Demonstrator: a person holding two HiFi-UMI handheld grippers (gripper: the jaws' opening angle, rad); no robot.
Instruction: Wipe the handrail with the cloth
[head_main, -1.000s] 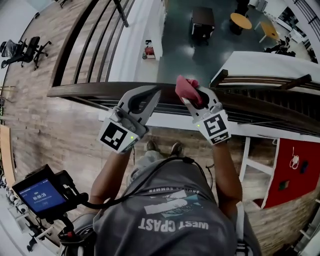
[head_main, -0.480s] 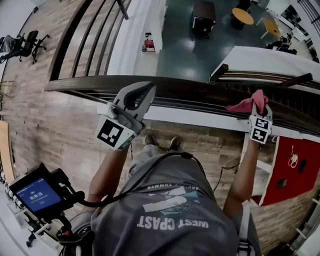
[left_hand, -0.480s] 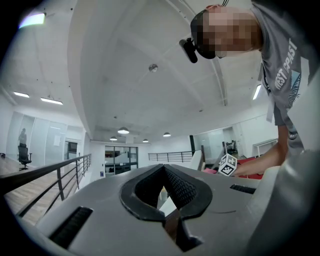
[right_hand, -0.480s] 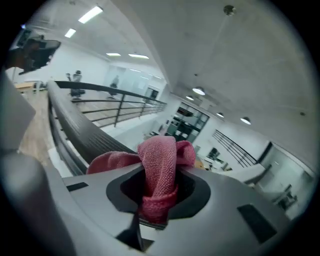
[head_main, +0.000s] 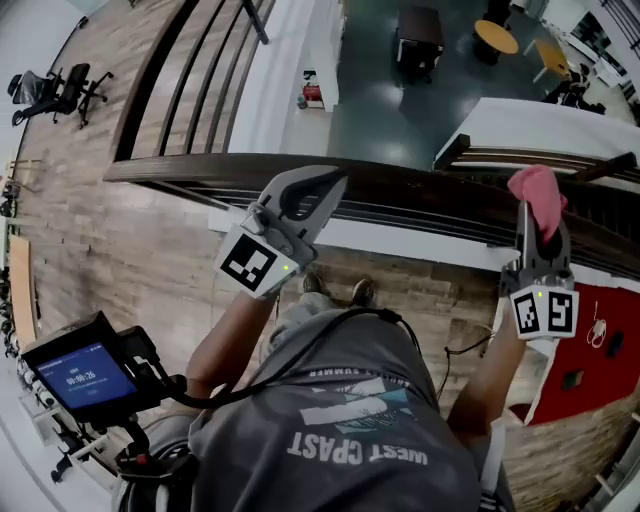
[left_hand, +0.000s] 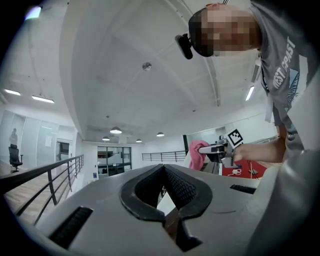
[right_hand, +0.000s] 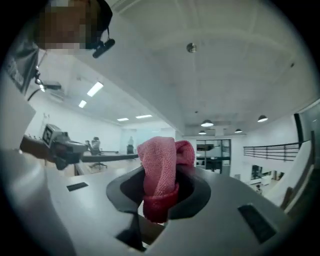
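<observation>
Right gripper (head_main: 541, 232): jaws clamped on a bunched pink woven cloth (head_main: 536, 190), which stands proud of the jaw tips. Its own view confirms the fabric is wedged between both pads, with ceiling behind, so the tool is angled upward. The cloth therefore appears lifted off the dark wooden handrail (head_main: 400, 196), which runs just beyond and beneath both grippers' tips; contact cannot be confirmed from the head view. Left gripper (head_main: 322, 186): jaws together at the tips with nothing between them, poised over the rail well to the left of the right gripper, evidently idle and kept out of the wiping path. Assessment: the cloth is gripped with enough overhang to wipe, but needs lowering onto the rail top before a stroke counts.
</observation>
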